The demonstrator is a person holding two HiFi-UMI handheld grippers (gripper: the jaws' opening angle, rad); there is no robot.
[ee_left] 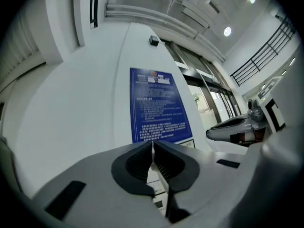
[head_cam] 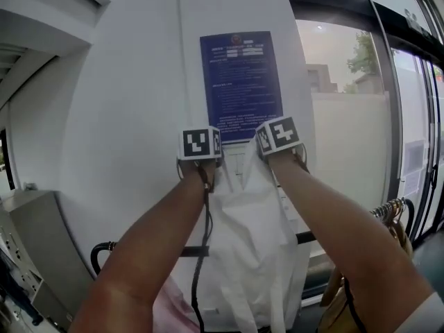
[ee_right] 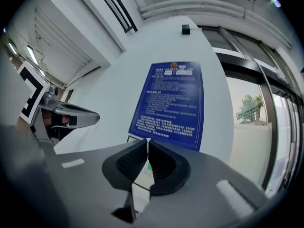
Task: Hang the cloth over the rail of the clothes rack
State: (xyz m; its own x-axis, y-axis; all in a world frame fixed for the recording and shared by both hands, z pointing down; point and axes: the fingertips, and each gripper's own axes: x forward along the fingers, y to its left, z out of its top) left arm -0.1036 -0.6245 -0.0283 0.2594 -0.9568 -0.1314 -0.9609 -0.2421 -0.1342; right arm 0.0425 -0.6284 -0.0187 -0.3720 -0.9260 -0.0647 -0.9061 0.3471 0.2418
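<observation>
Dangling from clenched left tongs (ee_left: 152,152) and clenched right tongs (ee_right: 147,151), white cloth (head_cam: 253,248) before blue notice (head_cam: 241,82), print unreadably small.

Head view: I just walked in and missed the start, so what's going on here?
A person has a gripper in each hand, raised side by side in front of a white wall with a blue notice. The left gripper and right gripper are both shut on the top edge of a white cloth, which hangs down between the arms. The rack's dark rail runs below, behind the cloth. The cloth is not yet draped over it.
</observation>
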